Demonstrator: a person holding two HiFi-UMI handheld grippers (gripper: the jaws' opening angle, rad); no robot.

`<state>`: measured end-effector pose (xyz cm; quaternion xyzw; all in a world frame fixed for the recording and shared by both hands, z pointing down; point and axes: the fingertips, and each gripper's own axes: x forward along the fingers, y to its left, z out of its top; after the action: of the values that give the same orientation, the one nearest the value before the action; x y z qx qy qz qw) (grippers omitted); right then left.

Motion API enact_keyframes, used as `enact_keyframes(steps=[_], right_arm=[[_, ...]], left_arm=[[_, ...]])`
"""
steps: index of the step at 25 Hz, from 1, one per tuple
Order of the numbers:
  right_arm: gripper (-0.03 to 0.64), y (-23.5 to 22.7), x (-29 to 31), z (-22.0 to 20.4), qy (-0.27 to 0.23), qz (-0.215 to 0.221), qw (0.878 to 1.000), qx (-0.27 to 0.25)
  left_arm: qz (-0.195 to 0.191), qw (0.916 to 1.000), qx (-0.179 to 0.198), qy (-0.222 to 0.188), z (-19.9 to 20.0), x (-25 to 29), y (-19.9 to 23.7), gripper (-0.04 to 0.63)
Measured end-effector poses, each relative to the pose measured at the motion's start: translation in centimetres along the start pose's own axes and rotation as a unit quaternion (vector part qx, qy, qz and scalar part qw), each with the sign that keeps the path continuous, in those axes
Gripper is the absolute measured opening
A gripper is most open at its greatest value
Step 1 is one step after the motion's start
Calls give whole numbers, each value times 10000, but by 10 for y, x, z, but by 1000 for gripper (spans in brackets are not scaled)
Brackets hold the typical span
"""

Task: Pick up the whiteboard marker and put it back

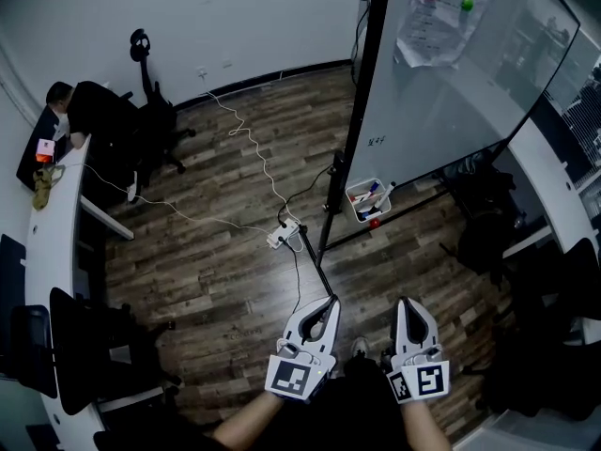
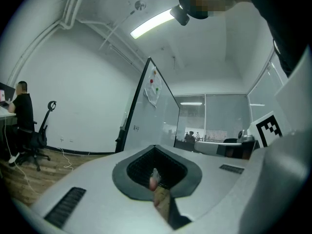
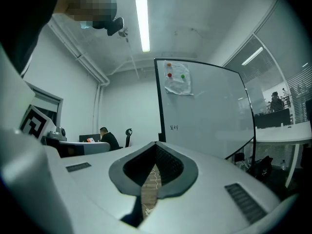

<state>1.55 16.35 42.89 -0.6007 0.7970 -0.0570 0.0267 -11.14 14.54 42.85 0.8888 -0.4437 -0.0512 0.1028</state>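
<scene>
While hanging back with nothing grabbed yet, got left gripper (image 1: 329,304) and right gripper (image 1: 407,304) pressed shut and level, aimed at the whiteboard marker (image 1: 374,193) sitting far ahead in the basket (image 1: 357,211) under the whiteboard (image 1: 451,101), presumably for walking over.

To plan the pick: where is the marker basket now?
In the head view, the marker basket is at the whiteboard's lower left corner, right of centre.

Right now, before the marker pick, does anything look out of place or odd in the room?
Only minor things. A white cable snakes loose across the wood floor to a power strip lying in the open beside the whiteboard stand, a likely trip risk. The sheet pinned on the whiteboard hangs crumpled. Nothing looks spilled or broken.
</scene>
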Motion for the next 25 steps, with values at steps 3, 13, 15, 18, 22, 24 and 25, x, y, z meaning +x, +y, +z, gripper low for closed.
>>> enact_keyframes(steps=[3,13,15,18,22,24,25], right_arm=[[14,7,-4,-1,11,-117,9999,-13],[14,12,-10,-7,62,-252,9996,99],[14,10,-7,-6,27,-237,9997,52],[14,4,-1,-7,2,-220,9998,22],[14,-6,9,-7,-28,-205,9998,-26],[14,-9,15,-7,-35,-167,9998,-68],[14,-11,18,-7,-34,-156,9998,-79]], left_arm=[[-121,9999,10,-41,3,-7,1,8],[-197,9997,-31,-121,7,-12,1,8],[-208,9997,8,-103,6,-7,1,8],[-203,9997,6,-120,5,1,1,8],[-204,9998,24,-29,2,11,-2,8],[-204,9998,46,-4,1,17,-2,8],[-200,9998,51,5,0,20,-2,8]])
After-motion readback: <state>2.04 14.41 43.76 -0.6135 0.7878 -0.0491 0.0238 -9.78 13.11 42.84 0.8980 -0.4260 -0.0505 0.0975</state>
